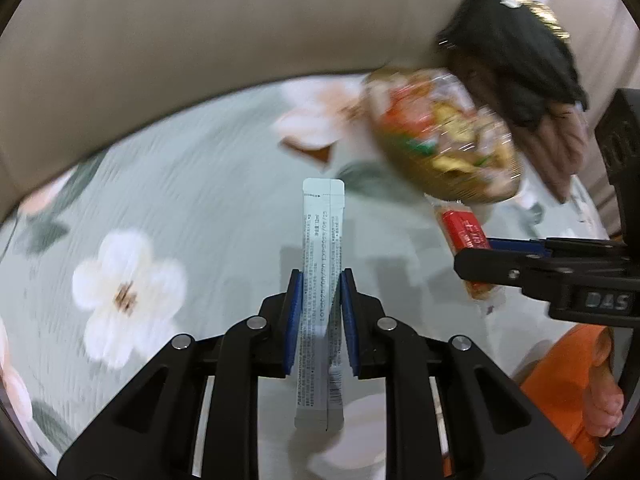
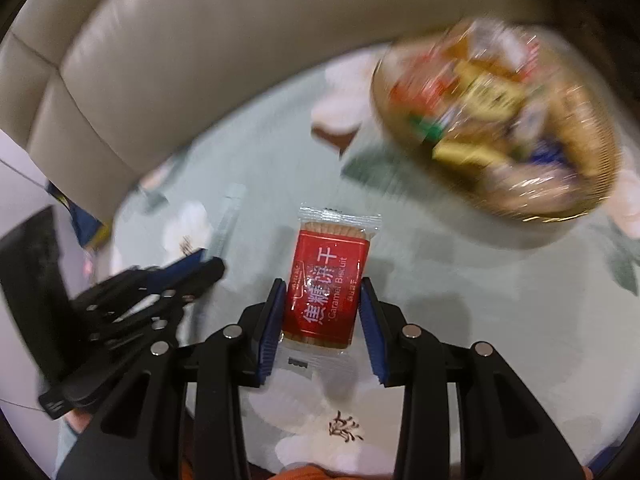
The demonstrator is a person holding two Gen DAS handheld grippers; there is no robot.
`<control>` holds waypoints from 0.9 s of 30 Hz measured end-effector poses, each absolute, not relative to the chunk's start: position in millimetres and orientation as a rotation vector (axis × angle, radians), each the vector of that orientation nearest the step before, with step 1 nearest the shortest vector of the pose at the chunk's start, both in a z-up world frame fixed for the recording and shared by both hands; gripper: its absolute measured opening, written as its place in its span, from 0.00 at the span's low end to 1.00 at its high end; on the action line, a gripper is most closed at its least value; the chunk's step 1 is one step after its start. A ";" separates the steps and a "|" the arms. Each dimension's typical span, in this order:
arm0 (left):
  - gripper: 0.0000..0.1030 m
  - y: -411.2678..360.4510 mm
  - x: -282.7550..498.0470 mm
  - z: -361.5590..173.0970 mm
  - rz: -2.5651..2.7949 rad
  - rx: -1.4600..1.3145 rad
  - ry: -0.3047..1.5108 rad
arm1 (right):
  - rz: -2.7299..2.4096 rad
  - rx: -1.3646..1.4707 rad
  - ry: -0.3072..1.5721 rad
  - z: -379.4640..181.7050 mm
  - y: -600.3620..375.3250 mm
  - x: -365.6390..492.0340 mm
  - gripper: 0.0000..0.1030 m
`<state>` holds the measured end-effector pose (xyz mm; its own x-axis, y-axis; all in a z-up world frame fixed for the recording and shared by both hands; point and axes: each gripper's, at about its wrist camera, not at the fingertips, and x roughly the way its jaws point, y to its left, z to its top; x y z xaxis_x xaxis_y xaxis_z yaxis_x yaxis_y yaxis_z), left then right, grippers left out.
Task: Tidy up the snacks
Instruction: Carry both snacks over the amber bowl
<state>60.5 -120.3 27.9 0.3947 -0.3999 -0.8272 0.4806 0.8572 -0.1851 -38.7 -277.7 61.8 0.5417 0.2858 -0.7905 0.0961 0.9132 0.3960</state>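
Surface: I'm seeing a pale green floral tablecloth (image 2: 260, 152) covering the table.
Far right corner: a golden snack basket (image 2: 496, 120) is sitting there, blurred.
Far edge: it's meeting a beige sofa (image 2: 180, 48).

A home living room: beige leather sofa (image 2: 140, 60) behind a table with floral cloth (image 1: 180, 220)

We see a long, narrow white stick sachet (image 1: 322, 280) with fine print, lying lengthwise between the blue pads of our left tool (image 1: 320, 280). A red caramel biscuit packet (image 2: 326, 300), clear-edged with white lettering, sits between the pads of our right tool (image 2: 322, 292). A round golden basket (image 2: 592, 152), heaped with mixed wrapped snacks, is blurred, standing well beyond both on the floral desk (image 1: 200, 208).
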 end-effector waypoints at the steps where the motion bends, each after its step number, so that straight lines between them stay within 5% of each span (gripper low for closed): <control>1: 0.18 -128.8 57.7 39.2 -0.584 0.090 1.000 | 0.100 0.426 0.960 74.9 -288.2 -46.1 0.35; 11: 0.18 -227.7 80.8 106.8 -0.731 0.099 0.872 | -0.098 0.492 0.768 135.8 -409.5 -53.5 0.35; 20: 0.18 -295.2 132.7 105.7 -0.771 0.063 0.881 | -0.199 0.545 0.730 144.4 -475.5 -10.0 0.36; 23: 0.19 -314.9 148.3 102.8 -0.768 0.068 0.883 | -0.214 0.540 0.761 134.6 -487.9 15.9 0.49; 27: 0.24 -331.3 167.6 93.2 -0.721 0.033 0.938 | -0.244 0.548 0.801 119.1 -498.9 23.1 0.49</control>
